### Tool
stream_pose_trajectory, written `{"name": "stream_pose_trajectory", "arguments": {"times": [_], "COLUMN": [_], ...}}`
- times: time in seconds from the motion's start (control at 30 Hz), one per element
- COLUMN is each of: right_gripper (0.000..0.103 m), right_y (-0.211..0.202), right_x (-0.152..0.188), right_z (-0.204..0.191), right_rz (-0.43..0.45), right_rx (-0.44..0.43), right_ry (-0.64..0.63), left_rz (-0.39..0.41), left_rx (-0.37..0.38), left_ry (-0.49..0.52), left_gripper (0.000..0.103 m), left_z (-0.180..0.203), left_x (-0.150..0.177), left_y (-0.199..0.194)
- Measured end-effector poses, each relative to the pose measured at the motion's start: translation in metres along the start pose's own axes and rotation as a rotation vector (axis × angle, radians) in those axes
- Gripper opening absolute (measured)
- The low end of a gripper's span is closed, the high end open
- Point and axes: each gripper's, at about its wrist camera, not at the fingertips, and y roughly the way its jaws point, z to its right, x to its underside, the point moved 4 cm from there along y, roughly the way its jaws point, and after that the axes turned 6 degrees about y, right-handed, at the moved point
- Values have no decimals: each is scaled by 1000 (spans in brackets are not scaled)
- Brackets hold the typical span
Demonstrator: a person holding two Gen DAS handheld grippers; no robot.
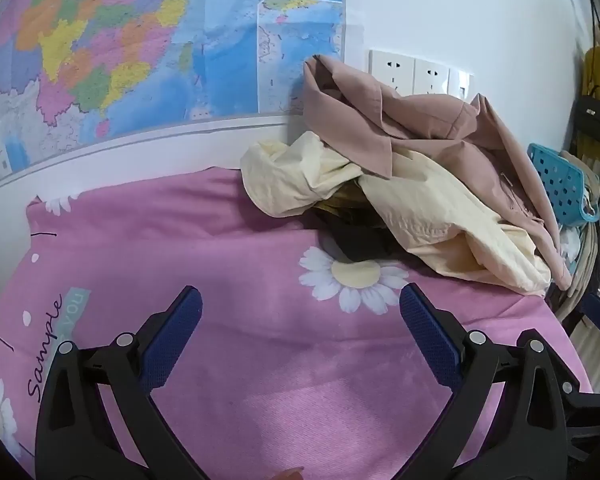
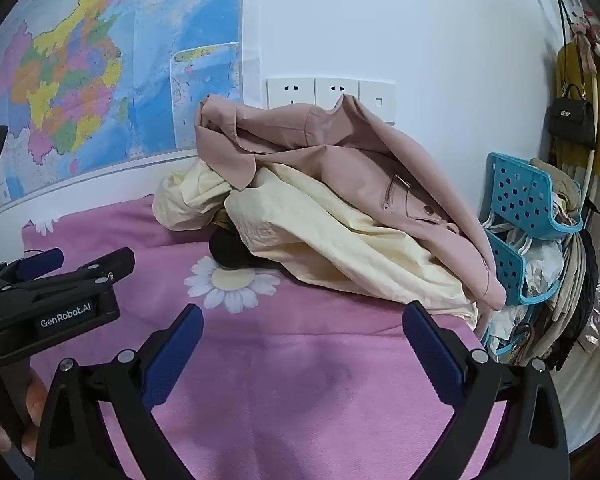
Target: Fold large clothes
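Both grippers stand spread as wide as they go with nothing between the blue-padded fingers: the left gripper [image 1: 300, 300] sits low in the middle of its own view over bare sheet, and the right gripper [image 2: 302, 320] does the same in its view, where the left one also shows as a black clamp at the left edge. Neither touches any cloth, which suggests the folding has not begun and both are poised to reach for the heap. The clothes lie piled toward the upper right of both views, against the wall: a dusty-pink jacket with collar and zip pocket [image 2: 340, 160] draped on top, a crumpled pale-yellow cotton garment [image 2: 320, 240] beneath and in front of it, and a dark garment [image 2: 230, 254] peeking out from under at the pile's lower left. They rest on a pink bedsheet printed with white daisies [image 1: 228, 248], whose open stretch in the lower half of each frame looks like the intended folding area. Behind, a large coloured wall map [image 1: 112, 52] fills the upper left, white wall sockets [image 2: 332, 96] sit above the pile, and at the right edge stand blue perforated plastic baskets [image 2: 528, 200] with a small black handbag [image 2: 572, 122] hanging above.
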Motion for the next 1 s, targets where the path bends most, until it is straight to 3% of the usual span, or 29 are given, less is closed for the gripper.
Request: {"name": "stream_pose_trajectory", "arguments": {"times": [0.2,1.0], "right_gripper": [97,97], "right_y": [-4,-14], "right_x": [-1,-5], "right_z": [3,3], "right_rz": [23,41], "right_rx": [-34,-40], "right_ry": [26,31], "left_rz": [0,37], "left_rx": [-2,10], "left_ry": [10,0], "left_gripper": [98,98], "left_z": [7,7], "left_x": [-4,-8], "left_y": [-3,-19]}}
